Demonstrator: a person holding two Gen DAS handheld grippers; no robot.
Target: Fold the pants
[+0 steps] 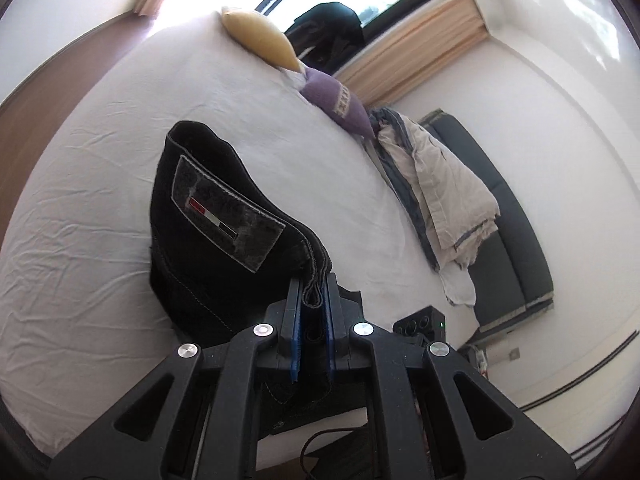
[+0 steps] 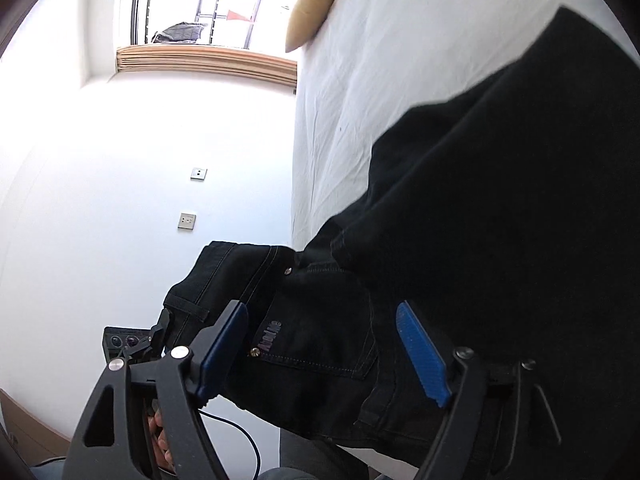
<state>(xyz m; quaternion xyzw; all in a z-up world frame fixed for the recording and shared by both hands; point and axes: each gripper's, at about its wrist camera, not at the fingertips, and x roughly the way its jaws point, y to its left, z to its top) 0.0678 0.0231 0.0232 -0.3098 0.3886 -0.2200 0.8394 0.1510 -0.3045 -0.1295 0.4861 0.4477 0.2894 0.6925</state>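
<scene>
Black denim pants (image 1: 224, 216) lie on the white bed (image 1: 100, 184), with a grey patch and a flag label showing. My left gripper (image 1: 313, 284) is shut on a folded edge of the pants at their near end. In the right wrist view the pants (image 2: 500, 208) hang over the bed's edge, waistband and pocket facing me. My right gripper (image 2: 322, 314) is open, its blue pads (image 2: 420, 354) on either side of the pocket area, close over the cloth. The left gripper's black body (image 2: 156, 340) shows beside the waistband.
A yellow pillow (image 1: 260, 40) and a purple pillow (image 1: 340, 104) lie at the bed's far edge. A crumpled beige and blue cloth (image 1: 440, 188) hangs over a dark sofa (image 1: 508, 216). A window (image 2: 208, 4) and white wall with sockets (image 2: 187, 222) are beyond the bed.
</scene>
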